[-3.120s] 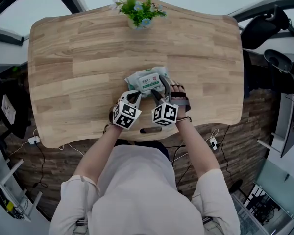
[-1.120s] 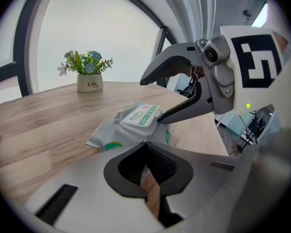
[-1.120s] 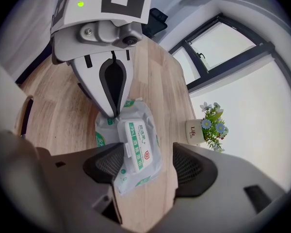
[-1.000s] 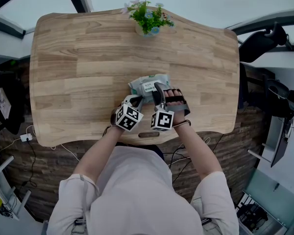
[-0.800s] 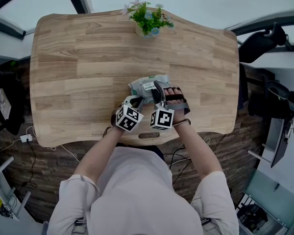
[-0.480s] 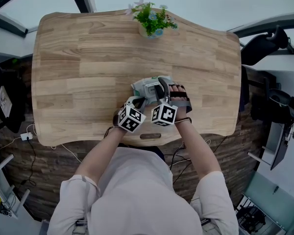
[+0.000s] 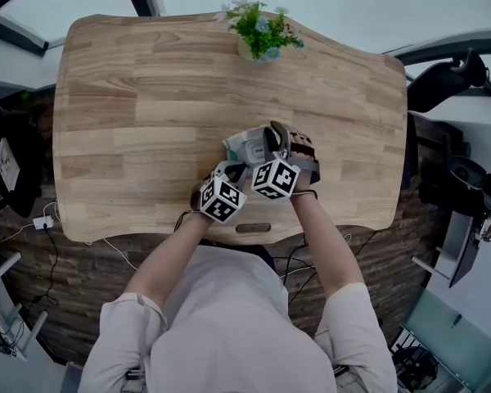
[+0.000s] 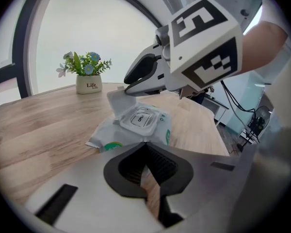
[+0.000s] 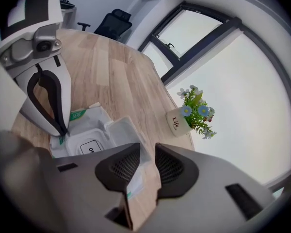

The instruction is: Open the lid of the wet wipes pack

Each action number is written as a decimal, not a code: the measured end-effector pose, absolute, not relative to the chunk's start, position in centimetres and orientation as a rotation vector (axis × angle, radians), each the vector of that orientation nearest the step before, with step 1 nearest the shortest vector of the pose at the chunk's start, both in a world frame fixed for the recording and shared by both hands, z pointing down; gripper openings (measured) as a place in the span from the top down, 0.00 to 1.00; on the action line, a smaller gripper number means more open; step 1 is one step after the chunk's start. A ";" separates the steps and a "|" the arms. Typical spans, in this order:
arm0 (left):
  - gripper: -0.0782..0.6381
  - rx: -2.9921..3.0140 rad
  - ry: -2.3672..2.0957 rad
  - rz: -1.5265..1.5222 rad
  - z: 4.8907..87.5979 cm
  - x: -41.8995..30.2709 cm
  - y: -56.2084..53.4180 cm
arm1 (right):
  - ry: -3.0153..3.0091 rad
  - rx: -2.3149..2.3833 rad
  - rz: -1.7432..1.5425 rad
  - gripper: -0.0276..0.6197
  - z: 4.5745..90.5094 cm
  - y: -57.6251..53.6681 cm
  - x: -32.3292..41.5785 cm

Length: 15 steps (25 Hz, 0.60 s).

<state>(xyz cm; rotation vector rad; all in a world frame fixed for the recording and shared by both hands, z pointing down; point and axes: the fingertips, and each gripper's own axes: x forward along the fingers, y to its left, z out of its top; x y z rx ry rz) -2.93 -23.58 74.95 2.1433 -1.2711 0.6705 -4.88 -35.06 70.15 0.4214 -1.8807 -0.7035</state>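
The white wet wipes pack (image 7: pixel 247 144) lies on the wooden table (image 7: pixel 131 121) near its front edge. Its flip lid (image 8: pixel 116 101) stands raised beside the panel marked OPEN (image 8: pixel 140 118). My left gripper (image 8: pixel 146 152) is shut, its tips meeting on the pack's near edge (image 9: pixel 63 132). My right gripper (image 9: pixel 146 161) hovers over the pack's far side, tips right by the raised lid (image 9: pixel 119 130). Its jaws have just been closing and stand a narrow gap apart; I see the pack's end through the gap, with nothing pressed between the pads.
A small potted plant (image 7: pixel 260 31) stands at the table's far edge, well beyond the pack. A black office chair (image 7: pixel 442 72) sits off the table's right side. Bare wood spreads to the left of the pack.
My right gripper has shifted a little further over the pack and rolled, and its jaws have narrowed. The left gripper has stayed where it was.
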 end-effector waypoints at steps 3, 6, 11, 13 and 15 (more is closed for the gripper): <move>0.86 2.145 -1.265 0.663 75.0 -2.9 -23.6 | -1.884 0.422 -0.678 0.80 70.6 -35.3 -5.2; 0.86 2.146 -1.260 0.655 75.0 -3.0 -23.6 | -1.880 0.411 -0.664 0.83 71.2 -35.4 -5.6; 0.86 2.149 -1.255 0.655 75.0 -2.9 -23.6 | -1.882 0.397 -0.599 0.88 72.5 -35.6 -5.9; 0.86 2.152 -1.251 0.652 75.0 -2.9 -23.6 | -1.887 0.395 -0.557 0.93 73.0 -35.6 -6.0; 0.86 2.156 -1.249 0.653 75.0 -3.0 -23.5 | -1.890 0.399 -0.529 0.94 73.4 -35.5 -6.0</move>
